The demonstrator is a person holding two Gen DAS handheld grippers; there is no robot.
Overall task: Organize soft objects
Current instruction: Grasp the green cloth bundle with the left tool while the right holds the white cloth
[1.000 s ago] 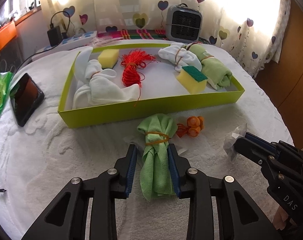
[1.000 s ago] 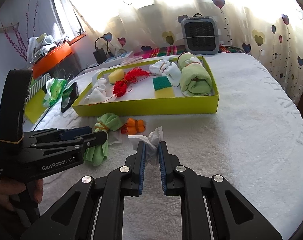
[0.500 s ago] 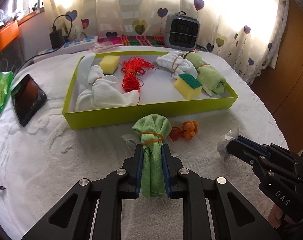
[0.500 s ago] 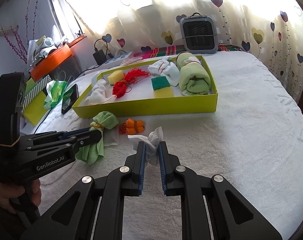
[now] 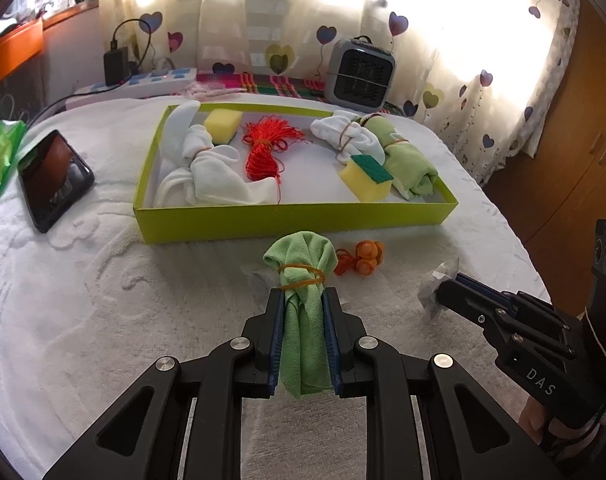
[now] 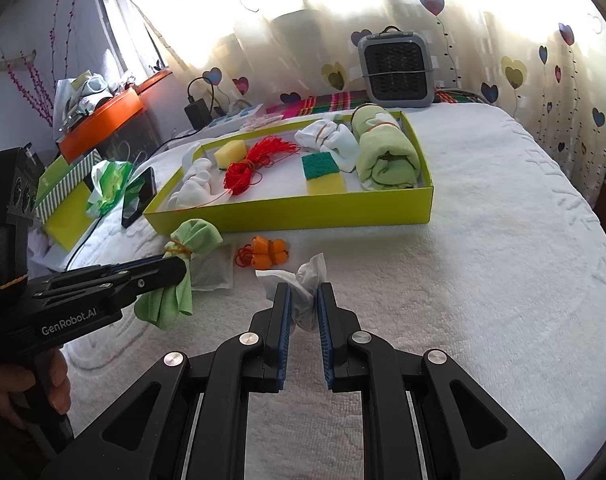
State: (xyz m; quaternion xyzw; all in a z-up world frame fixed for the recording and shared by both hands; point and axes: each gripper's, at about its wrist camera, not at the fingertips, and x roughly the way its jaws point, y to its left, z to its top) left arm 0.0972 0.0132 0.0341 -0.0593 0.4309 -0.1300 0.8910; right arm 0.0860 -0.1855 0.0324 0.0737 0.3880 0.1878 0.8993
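Note:
My left gripper (image 5: 302,300) is shut on a green cloth bundle (image 5: 303,264) tied with rubber bands and holds it above the white bedspread; the bundle also shows in the right wrist view (image 6: 183,256). My right gripper (image 6: 303,296) is shut on a crumpled white plastic wrapper (image 6: 305,284), also seen in the left wrist view (image 5: 437,286). A lime-green tray (image 5: 295,220) beyond holds white cloth bundles (image 5: 207,168), red string (image 5: 263,152), two sponges (image 5: 365,178) and a rolled green towel (image 5: 407,160).
Orange earplugs with a cord (image 5: 363,258) lie on the bedspread in front of the tray. A flat clear bag (image 6: 213,272) lies by the green bundle. A black phone (image 5: 53,178) lies left of the tray. A grey heater (image 5: 361,76) stands behind.
My left gripper closed on the green cloth bundle and lifted it off the bedspread, pulling back slightly. My right gripper stays shut on the white wrapper, almost unmoved.

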